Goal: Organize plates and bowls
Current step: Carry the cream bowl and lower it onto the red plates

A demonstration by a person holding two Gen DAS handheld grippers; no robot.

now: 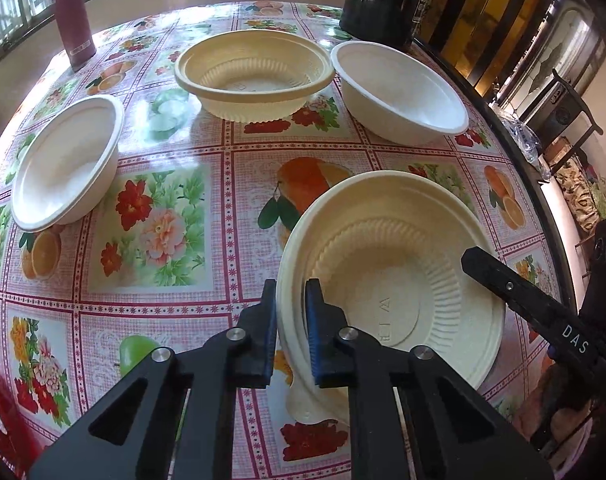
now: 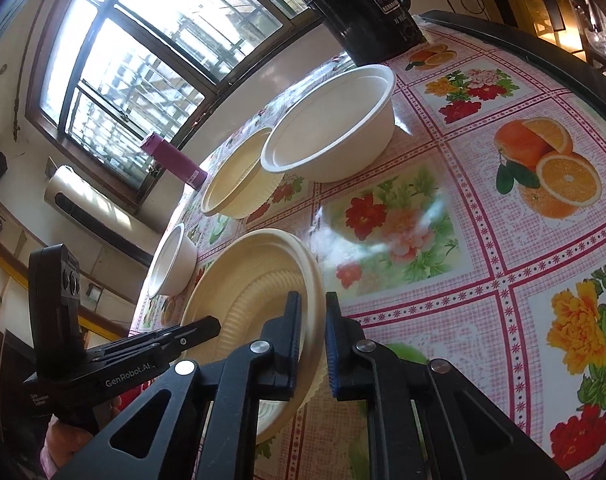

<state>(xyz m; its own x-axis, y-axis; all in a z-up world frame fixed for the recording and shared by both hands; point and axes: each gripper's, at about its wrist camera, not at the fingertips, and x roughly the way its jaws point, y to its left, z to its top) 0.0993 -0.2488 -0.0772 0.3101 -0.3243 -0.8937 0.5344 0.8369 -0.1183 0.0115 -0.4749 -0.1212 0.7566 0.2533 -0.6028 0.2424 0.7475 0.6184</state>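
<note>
L wrist: L gripper (image 1: 291, 328) clamped on near rim of ribbed bowl (image 1: 391, 280), front-right of table (image 1: 231, 280).
R wrist: R gripper (image 2: 313, 344) pinching opposite rim.
Handling: prob light, thin, flexy; hold rims gently.

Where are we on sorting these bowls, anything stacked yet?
Nothing looks stacked yet. In hand: both tongs, left tongs and right tongs, are shut on opposite rim edges of the near beige ribbed bowl, which appears tilted. Still left: the far beige ribbed bowl and two white bowls, left white bowl and right white bowl, all sit apart on the tablecloth.
</note>
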